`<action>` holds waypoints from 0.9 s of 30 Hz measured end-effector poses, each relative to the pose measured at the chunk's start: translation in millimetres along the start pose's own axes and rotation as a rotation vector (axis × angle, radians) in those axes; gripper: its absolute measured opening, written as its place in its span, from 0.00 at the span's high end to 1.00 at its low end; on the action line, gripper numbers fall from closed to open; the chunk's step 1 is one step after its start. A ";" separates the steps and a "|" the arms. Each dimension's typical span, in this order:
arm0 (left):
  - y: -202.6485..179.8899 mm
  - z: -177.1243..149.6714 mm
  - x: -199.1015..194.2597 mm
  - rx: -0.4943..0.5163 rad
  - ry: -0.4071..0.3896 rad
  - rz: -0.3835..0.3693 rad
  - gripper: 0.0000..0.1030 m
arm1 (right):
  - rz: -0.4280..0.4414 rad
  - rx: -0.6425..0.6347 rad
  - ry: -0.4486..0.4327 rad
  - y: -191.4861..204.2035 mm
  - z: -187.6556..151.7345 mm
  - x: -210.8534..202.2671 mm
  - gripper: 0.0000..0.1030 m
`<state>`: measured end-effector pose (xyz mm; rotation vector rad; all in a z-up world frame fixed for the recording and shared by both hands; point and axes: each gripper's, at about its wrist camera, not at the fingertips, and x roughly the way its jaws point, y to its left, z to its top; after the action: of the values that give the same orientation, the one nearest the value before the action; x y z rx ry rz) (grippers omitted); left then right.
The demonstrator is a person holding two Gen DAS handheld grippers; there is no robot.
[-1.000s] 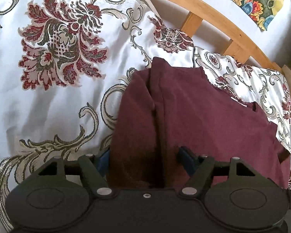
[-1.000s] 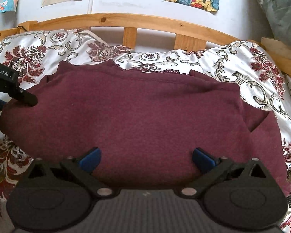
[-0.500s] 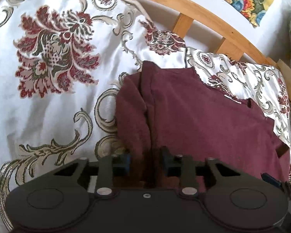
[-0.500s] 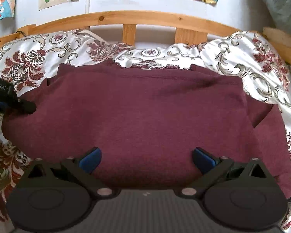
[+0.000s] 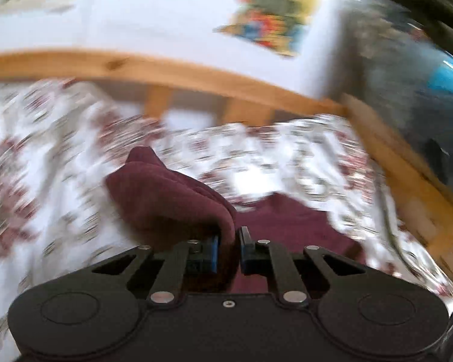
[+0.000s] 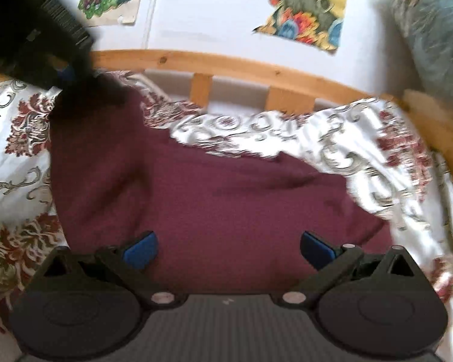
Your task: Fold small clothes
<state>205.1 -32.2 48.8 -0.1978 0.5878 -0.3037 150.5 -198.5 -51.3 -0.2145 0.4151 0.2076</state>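
Observation:
A maroon sweatshirt (image 6: 226, 199) lies on a floral bedspread (image 6: 15, 157). My left gripper (image 5: 228, 249) is shut on the sweatshirt's left edge (image 5: 166, 202) and holds it raised, so the cloth hangs in a bunch. In the right wrist view that gripper (image 6: 45, 45) is at the upper left, with the cloth stretched up to it. My right gripper (image 6: 228, 247) is open and empty, its blue pads either side of the sweatshirt's near edge.
A wooden bed rail (image 6: 226, 66) with slats runs along the back against a white wall with colourful posters (image 6: 305, 6). A grey bundle (image 6: 432, 30) sits at the far right. Both views are motion-blurred.
My left gripper closed on the sweatshirt's left edge and lifted it up and toward the right. The right gripper stayed open and shifted a little.

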 end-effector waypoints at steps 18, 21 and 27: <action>-103.0 -55.3 70.4 0.061 0.191 -0.226 0.57 | -0.125 0.213 0.156 -97.7 -62.2 -33.2 0.00; -103.9 -57.4 56.4 0.035 0.153 -0.285 0.45 | -0.131 0.233 0.162 -100.4 -63.2 -34.1 0.00; -93.7 -60.8 14.4 0.057 0.052 -0.329 0.22 | -0.153 0.232 0.149 -98.1 -60.8 -38.3 0.00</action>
<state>160.7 -130.7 16.9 -0.2325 0.5967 -0.6444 117.2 -313.3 -73.5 -0.0328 0.5637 -0.0075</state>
